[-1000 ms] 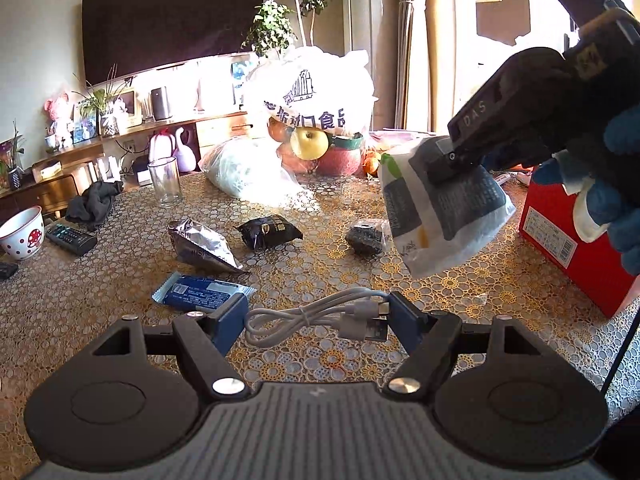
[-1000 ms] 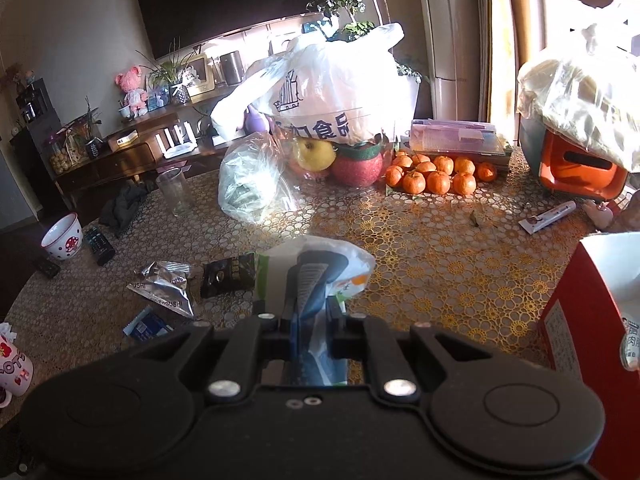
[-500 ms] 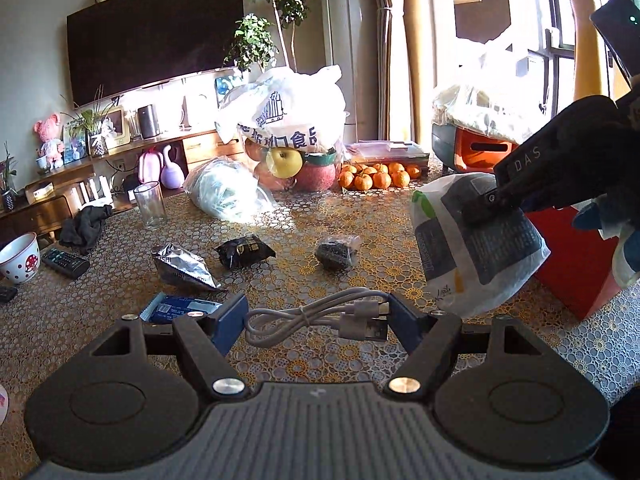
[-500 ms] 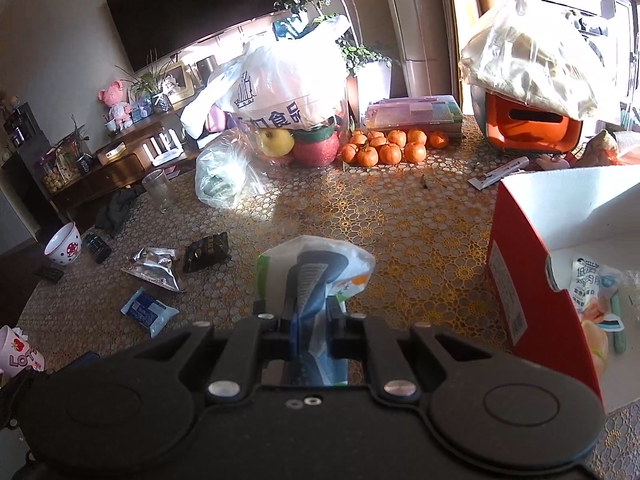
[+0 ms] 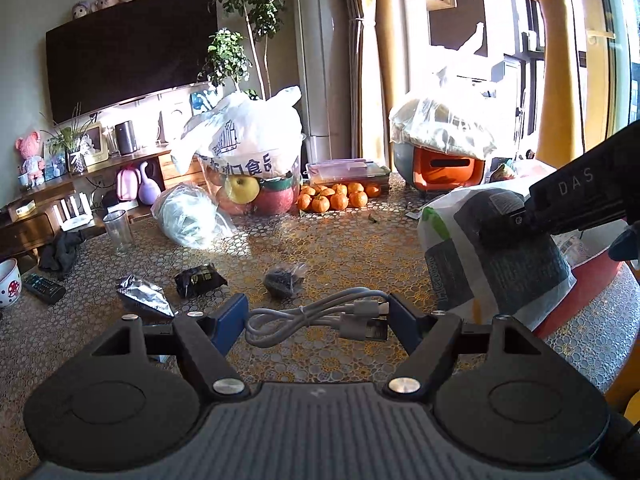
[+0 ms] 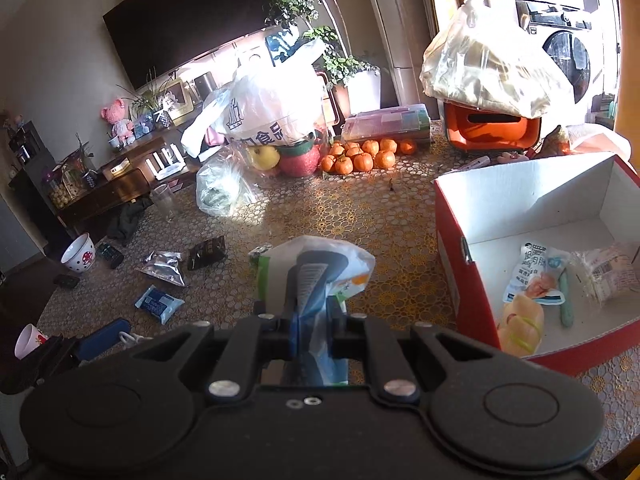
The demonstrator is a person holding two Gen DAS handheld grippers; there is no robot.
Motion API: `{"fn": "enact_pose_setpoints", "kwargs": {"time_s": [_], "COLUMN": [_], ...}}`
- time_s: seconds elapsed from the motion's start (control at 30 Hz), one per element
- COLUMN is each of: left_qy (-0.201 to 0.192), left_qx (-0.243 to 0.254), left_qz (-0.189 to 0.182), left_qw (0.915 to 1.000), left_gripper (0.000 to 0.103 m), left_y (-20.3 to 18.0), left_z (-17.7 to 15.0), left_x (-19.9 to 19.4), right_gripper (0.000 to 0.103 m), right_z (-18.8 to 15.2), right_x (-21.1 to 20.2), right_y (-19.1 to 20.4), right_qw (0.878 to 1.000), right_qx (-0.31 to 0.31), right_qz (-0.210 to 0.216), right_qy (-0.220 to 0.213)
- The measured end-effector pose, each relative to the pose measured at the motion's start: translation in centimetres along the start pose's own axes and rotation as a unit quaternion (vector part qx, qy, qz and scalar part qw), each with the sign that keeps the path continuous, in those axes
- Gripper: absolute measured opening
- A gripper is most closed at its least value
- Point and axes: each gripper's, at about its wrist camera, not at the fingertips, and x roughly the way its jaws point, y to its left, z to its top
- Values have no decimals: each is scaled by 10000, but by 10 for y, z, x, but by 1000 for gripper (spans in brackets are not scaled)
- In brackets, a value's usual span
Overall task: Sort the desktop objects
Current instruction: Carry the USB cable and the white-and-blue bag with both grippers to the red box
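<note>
My left gripper point(image 5: 315, 309) holds a coiled white cable point(image 5: 280, 320) between its blue fingers, lifted off the lace-covered table point(image 5: 340, 248). My right gripper point(image 6: 314, 300) is shut on a white snack bag point(image 6: 276, 276) with green and orange print. In the left wrist view that bag point(image 5: 452, 248) hangs at the right, with the right gripper point(image 5: 516, 224) pinching its top. A red box point(image 6: 452, 248) with a white inside stands just right of the bag. It holds several snack packets point(image 6: 536, 276).
On the table lie a silver foil packet point(image 5: 140, 296), a black packet point(image 5: 200, 278), a small dark bag point(image 5: 284, 278) and a blue packet point(image 6: 160, 304). Further back are a glass point(image 5: 118, 232), oranges point(image 5: 336, 196), a big white fruit bag point(image 5: 248, 140) and an orange appliance point(image 5: 444, 168).
Both views have swung to the right. The right gripper has carried the snack bag rightward beside the red box, whose inside now shows. The left gripper has risen with the cable.
</note>
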Motion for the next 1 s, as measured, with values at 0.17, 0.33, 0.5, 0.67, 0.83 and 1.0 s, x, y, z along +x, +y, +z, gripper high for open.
{"fn": "enact_pose_setpoints", "kwargs": {"time_s": [0.17,0.33,0.5,0.67,0.83,1.0], "left_qy": [-123,-105,-67,17,71,87], "left_qx": [55,36,93,152,276,413], "left_qz": [-130,-354,-542,-760,-899,-970], "left_qw": [9998,9993,9985,9970,9955,9944], "left_gripper": [76,76,76,76,76,76], "left_y": [-21,-43,-63,-81,-96,-111], "left_z": [16,29,43,56,65,75], "left_x": [-1,3,9,16,24,34], "right_gripper": [12,12,12,12,13,13], "right_z": [4,6,12,21,33,43], "right_x": [-20,-34,-46,-58,-65,-73], "right_y": [-18,-34,-49,-65,-84,-103], "right_qw": [9998,9997,9998,9998,9995,9988], "right_qx": [63,64,-27,-4,16,9], "right_qz": [-42,-131,-201,-208,-318,-488], "right_qy": [-157,-173,-78,-28,-4,-101]}}
